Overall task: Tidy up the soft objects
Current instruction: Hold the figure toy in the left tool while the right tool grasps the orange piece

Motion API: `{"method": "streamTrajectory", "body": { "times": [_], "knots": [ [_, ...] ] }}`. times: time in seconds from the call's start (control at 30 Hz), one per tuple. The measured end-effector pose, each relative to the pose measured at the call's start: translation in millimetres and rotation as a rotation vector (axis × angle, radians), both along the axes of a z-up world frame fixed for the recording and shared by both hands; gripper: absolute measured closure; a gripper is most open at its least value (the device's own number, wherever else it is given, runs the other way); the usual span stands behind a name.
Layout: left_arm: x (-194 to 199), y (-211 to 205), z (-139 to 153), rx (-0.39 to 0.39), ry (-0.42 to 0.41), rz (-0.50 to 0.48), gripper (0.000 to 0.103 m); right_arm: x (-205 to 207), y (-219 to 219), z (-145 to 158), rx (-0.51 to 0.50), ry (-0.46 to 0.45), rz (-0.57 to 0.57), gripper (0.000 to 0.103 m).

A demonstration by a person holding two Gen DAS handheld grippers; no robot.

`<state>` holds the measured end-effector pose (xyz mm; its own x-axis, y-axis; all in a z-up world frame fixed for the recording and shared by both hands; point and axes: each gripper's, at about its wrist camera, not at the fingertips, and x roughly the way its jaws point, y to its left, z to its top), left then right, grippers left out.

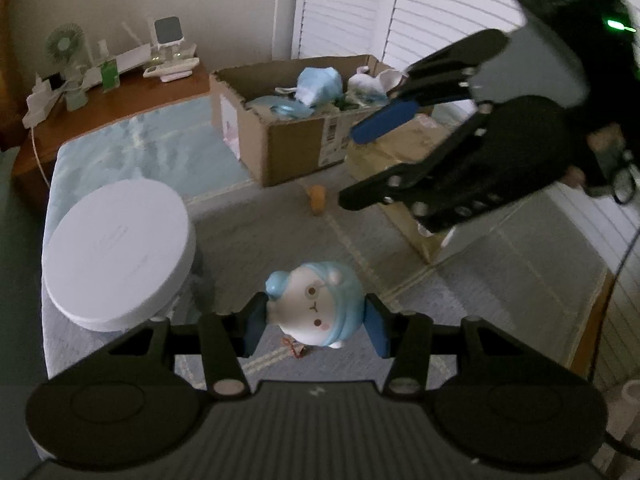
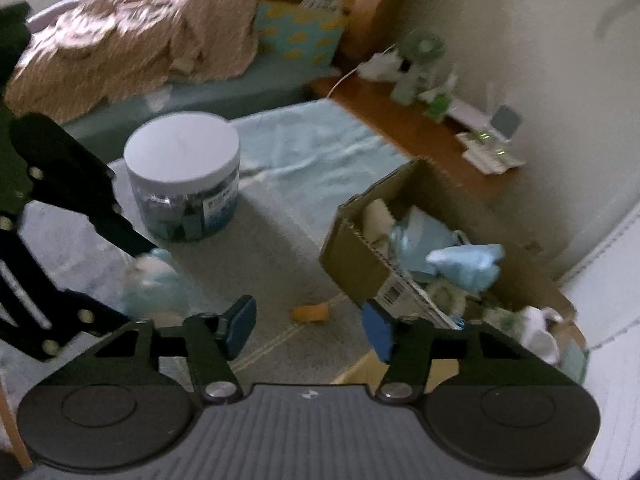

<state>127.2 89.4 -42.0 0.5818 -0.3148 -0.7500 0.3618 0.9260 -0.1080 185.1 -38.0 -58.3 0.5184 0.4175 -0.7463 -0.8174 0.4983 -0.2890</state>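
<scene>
My left gripper (image 1: 316,320) is shut on a white and blue soft toy (image 1: 316,304) with a small face, held above the grey mat. The toy also shows blurred in the right wrist view (image 2: 154,280), between the left gripper's black fingers. My right gripper (image 2: 310,326) is open and empty; it also shows in the left wrist view (image 1: 352,168), up right of the toy. A cardboard box (image 1: 296,136) holds several soft blue and white things; it shows in the right wrist view (image 2: 360,252) too. A small orange object (image 1: 318,199) lies on the mat (image 2: 310,312).
A round jar with a white lid (image 1: 116,256) stands left of the toy (image 2: 182,180). A wooden shelf (image 1: 132,96) with a fan and small devices runs along the wall. Bedding and pillows (image 2: 132,40) lie behind the jar. White shutter doors (image 1: 360,4) stand behind the box.
</scene>
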Motion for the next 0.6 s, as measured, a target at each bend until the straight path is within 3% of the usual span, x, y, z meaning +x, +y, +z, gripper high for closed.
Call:
{"method": "streamTrajectory", "body": {
  "times": [0.2, 0.6],
  "knots": [
    [1.6, 2.6, -3.7, 0.002, 0.003, -0.003, 0.052, 21.9, 15.7, -15.6, -0.087, 0.056, 0.056, 0.052],
    [2.5, 3.4, -4.9, 0.003, 0.001, -0.014, 0.052, 44.7, 26.1, -30.7, -0.122, 0.116, 0.068, 0.058]
  ]
}}
